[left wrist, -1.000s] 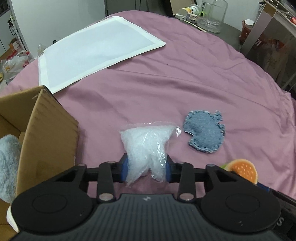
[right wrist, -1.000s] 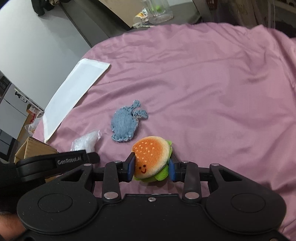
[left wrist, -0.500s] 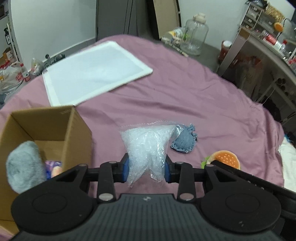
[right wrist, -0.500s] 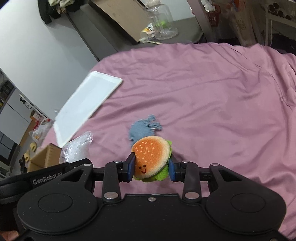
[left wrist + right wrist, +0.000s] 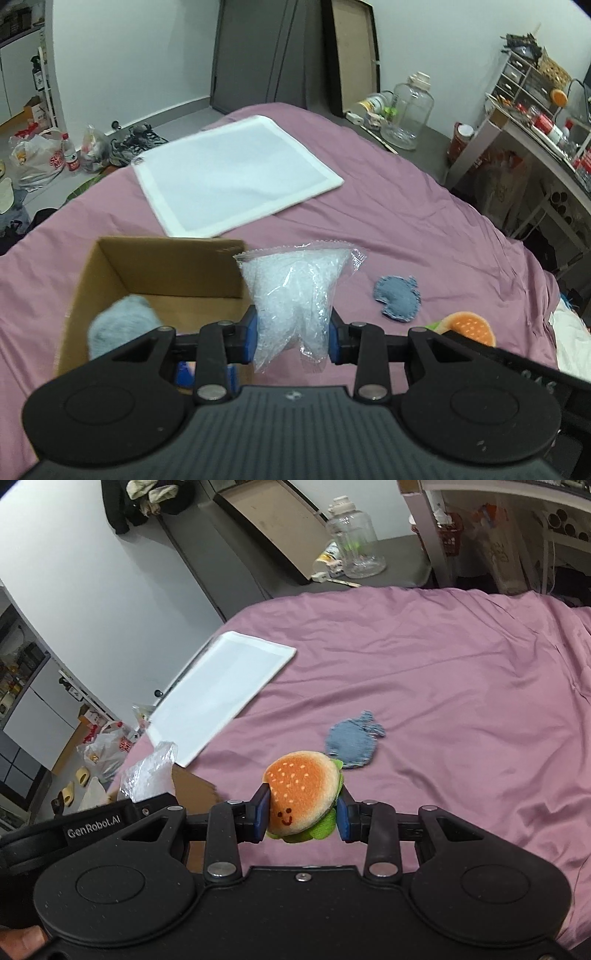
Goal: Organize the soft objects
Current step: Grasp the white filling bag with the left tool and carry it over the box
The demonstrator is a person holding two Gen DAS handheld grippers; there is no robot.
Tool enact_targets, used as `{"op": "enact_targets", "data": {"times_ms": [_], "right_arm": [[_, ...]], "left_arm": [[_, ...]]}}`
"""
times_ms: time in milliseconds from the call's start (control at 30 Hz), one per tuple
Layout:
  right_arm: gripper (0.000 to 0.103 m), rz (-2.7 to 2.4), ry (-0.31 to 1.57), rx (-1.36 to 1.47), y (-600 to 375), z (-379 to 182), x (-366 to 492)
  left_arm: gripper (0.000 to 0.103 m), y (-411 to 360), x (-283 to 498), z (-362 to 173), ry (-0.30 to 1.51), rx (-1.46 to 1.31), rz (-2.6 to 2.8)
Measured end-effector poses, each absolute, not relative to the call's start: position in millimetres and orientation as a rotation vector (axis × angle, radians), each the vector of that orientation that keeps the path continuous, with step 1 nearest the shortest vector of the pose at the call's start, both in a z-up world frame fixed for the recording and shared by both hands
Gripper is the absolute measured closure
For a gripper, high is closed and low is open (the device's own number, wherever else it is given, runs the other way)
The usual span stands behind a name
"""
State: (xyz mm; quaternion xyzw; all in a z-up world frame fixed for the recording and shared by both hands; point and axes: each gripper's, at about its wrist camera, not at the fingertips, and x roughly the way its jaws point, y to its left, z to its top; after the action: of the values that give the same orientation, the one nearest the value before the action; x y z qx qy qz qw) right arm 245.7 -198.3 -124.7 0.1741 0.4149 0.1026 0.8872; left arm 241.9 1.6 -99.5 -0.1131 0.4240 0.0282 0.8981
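Observation:
My left gripper (image 5: 291, 339) is shut on a clear plastic bag of white filling (image 5: 293, 295), held up beside the right wall of an open cardboard box (image 5: 162, 269). Inside the box lies a grey fluffy toy (image 5: 120, 326), with something blue and orange under it. My right gripper (image 5: 301, 816) is shut on a small burger plush (image 5: 301, 794) with a smiling face, lifted above the purple bedsheet (image 5: 461, 709). A blue denim pouch (image 5: 399, 301) (image 5: 352, 742) rests on the sheet, past both grippers. The burger plush (image 5: 467, 326) also shows at the right of the left wrist view.
A flat white pillowcase (image 5: 236, 173) (image 5: 218, 698) lies at the far side of the bed. A glass jar (image 5: 410, 107) and clutter stand on a dark surface behind it. Bags and shoes (image 5: 40, 162) sit on the floor to the left, a desk (image 5: 535, 140) to the right.
Both grippers have risen with their loads. The left one has swung so the box now lies just left of the bag, and its inside shows more fully.

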Motion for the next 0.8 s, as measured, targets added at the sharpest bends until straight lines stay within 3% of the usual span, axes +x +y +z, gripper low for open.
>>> {"op": "enact_targets", "data": {"times_ms": [800], "right_arm": [[0.068,0.268,0.832,0.255,-81,-95,249]], "left_arm": [[0.068,108,235,-119,0.873,-0.432,0.132]]}}
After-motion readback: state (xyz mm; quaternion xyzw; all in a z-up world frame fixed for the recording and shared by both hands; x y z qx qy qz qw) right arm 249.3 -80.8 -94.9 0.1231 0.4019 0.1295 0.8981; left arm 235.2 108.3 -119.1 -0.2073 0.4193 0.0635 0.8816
